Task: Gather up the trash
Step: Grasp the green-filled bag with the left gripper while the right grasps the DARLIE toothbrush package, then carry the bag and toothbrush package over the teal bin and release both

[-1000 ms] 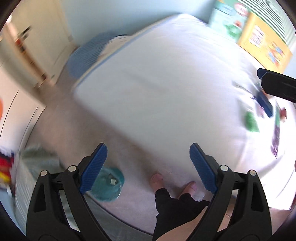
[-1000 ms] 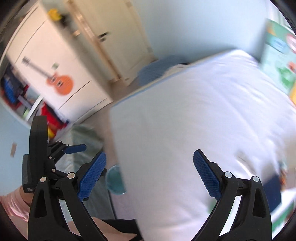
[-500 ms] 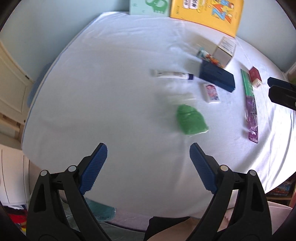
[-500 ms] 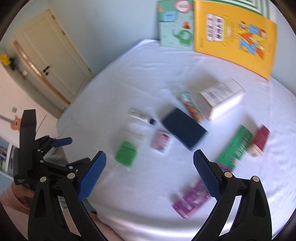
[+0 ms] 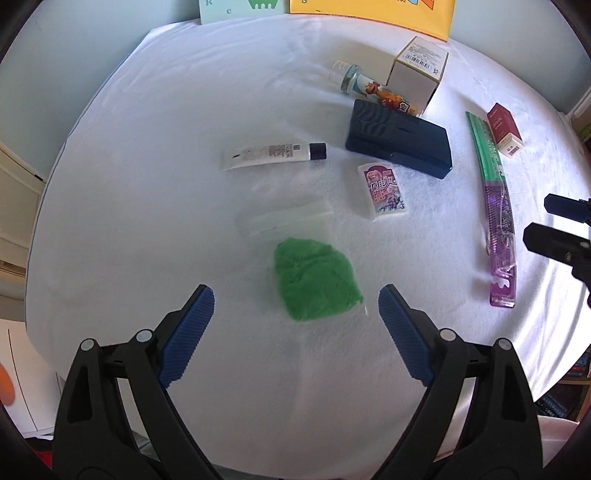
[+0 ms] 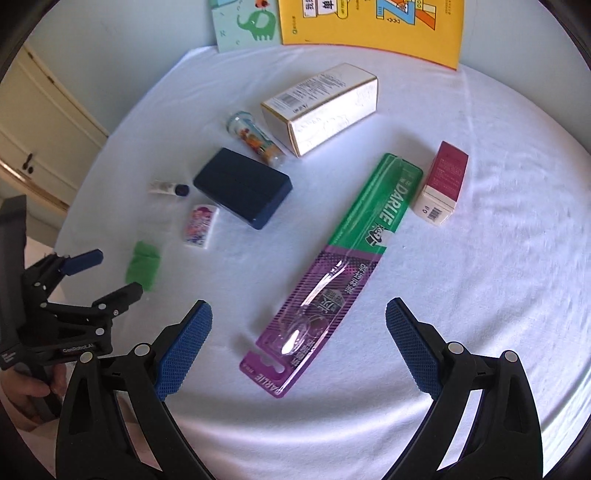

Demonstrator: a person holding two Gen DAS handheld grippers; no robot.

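Trash lies on a white-covered table (image 5: pixel 147 184). A clear bag holding green fluff (image 5: pixel 316 282) lies just ahead of my open, empty left gripper (image 5: pixel 295 306); it also shows in the right wrist view (image 6: pixel 144 264). A green-purple toothbrush pack (image 6: pixel 340 266) lies just ahead of my open, empty right gripper (image 6: pixel 297 321); it also shows in the left wrist view (image 5: pixel 496 206). Further back lie a white tube (image 5: pixel 273 155), a small printed packet (image 5: pixel 384 190), a dark blue case (image 5: pixel 400 138), a small bottle (image 5: pixel 373 88), a white box (image 5: pixel 417 72) and a red box (image 5: pixel 504 129).
Yellow and pale green picture books (image 6: pixel 369 26) stand against the wall behind the table. A cream door (image 6: pixel 40 122) is at the left. The table's near edge runs just under both grippers. The left gripper shows in the right wrist view (image 6: pixel 103 273).
Both grippers swung from the floor and table edge up over the tabletop and closer to the items. Both stayed open.
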